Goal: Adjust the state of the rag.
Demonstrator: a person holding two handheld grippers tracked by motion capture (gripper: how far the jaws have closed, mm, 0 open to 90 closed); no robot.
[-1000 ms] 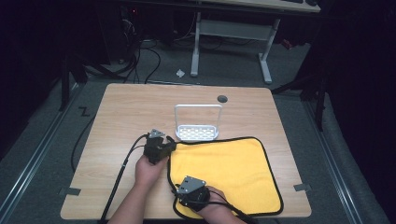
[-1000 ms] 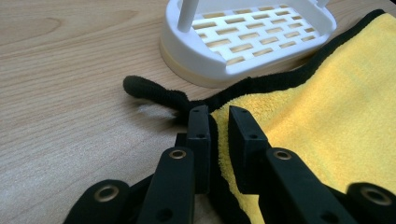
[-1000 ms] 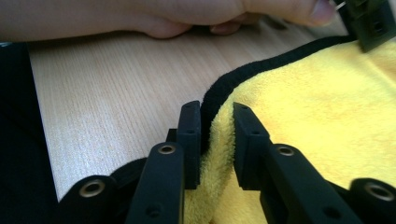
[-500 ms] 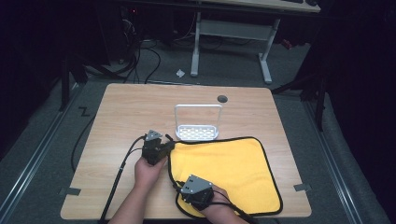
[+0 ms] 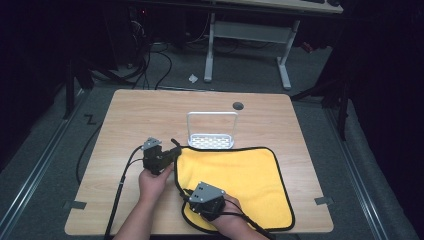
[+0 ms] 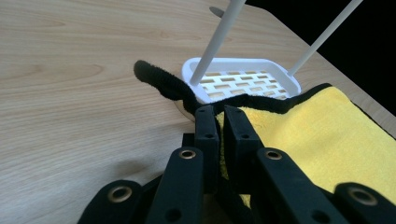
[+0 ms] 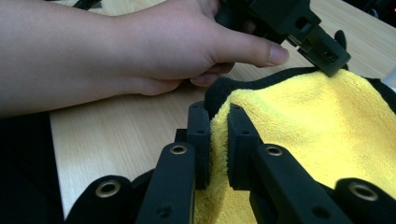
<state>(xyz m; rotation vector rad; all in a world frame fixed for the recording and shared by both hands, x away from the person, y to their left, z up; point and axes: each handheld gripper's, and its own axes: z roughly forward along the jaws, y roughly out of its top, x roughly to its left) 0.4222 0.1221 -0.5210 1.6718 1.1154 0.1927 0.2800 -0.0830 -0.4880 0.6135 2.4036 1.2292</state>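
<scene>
So the yellow cloth [image 5: 235, 175] lies spread over the right half of the wooden table [image 5: 125, 120], its far edge right up against the little white rack [image 5: 211, 141]. The left gripper [image 5: 175, 152] has just finished closing and is pinching the cloth's near-left corner by the black trim, which is lifted a bit. The right gripper [image 7: 217, 128] has also been closing, and it's clamped on the cloth's left edge closer to the person, with the fabric bunched between its jaws.
</scene>
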